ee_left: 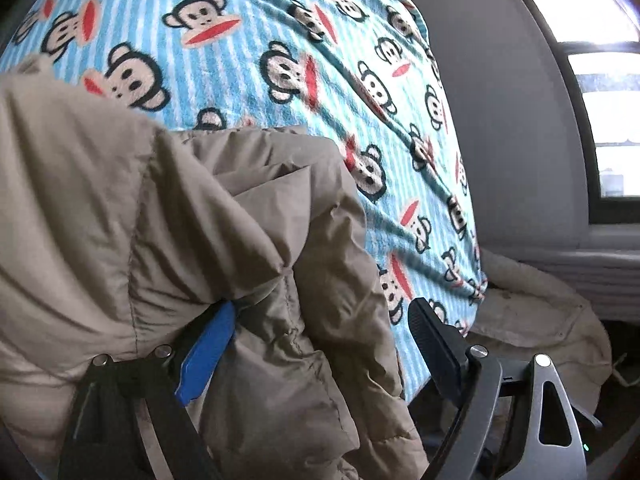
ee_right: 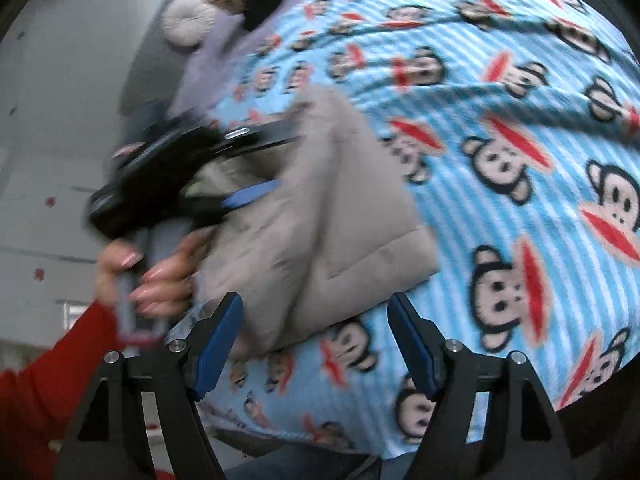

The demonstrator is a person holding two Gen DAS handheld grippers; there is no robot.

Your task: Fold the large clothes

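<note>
Left wrist view: the tan padded jacket [ee_left: 168,240] lies bunched on the bed, over the blue monkey-print blanket [ee_left: 248,52], with quilted panels doubled on themselves. The left tool [ee_left: 320,324] stands spread; a fold of the jacket sits between its blue pad and black pad, but the black pad is clear of the cloth, so nothing is pinched. Further right, a pale fleecy cloth [ee_left: 532,304] hangs off the bed edge below a window [ee_left: 600,92].

In the right wrist view, a hand [ee_right: 160,276] in a red sleeve [ee_right: 44,368] holds the left tool against the jacket's near end, which looks folded into a rough rectangle. The right tool [ee_right: 316,340] is spread wide and empty, just short of the jacket's corner. My judgement: at least one fold is laid, yet the bundle is loose and uneven; squaring and a further fold seem left.
</note>
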